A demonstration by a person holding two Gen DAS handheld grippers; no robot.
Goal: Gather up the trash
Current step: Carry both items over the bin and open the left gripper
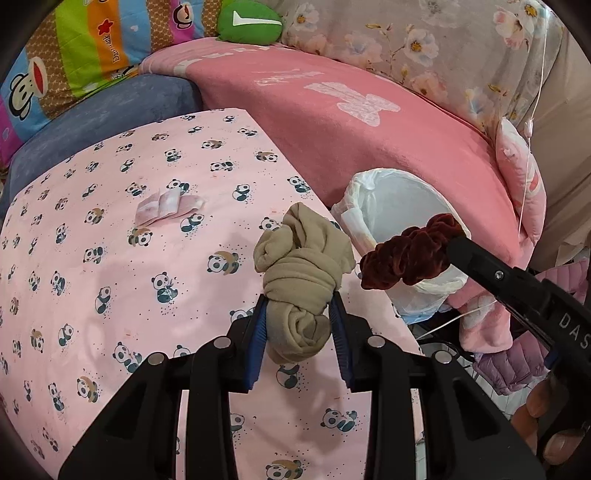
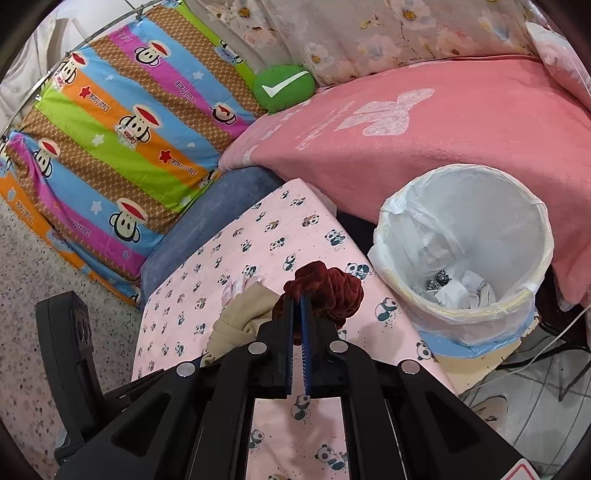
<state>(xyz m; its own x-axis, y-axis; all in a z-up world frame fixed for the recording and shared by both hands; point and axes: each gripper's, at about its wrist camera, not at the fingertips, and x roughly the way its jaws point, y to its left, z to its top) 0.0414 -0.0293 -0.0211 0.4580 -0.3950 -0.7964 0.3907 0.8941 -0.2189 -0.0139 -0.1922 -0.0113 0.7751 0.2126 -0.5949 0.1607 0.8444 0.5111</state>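
Note:
My left gripper (image 1: 298,301) is shut on a knotted beige stocking (image 1: 301,275) and holds it above the right edge of the panda-print table (image 1: 110,266). My right gripper (image 2: 297,295) is shut on a dark red velvet scrunchie (image 2: 327,288), which also shows in the left wrist view (image 1: 410,254), held just left of the white-lined trash bin (image 2: 532,295). The bin (image 1: 354,218) holds crumpled paper (image 2: 461,291). The stocking shows in the right wrist view (image 2: 243,319) to the left of my fingers. A folded pink wrapper (image 1: 168,206) lies on the table.
A pink blanket (image 1: 351,122) covers the bed behind the bin. A blue cushion (image 1: 110,110) and striped cartoon pillows (image 2: 122,147) lie past the table's far edge. A green cushion (image 1: 249,22) sits at the back. Cables (image 2: 554,339) run on the floor right of the bin.

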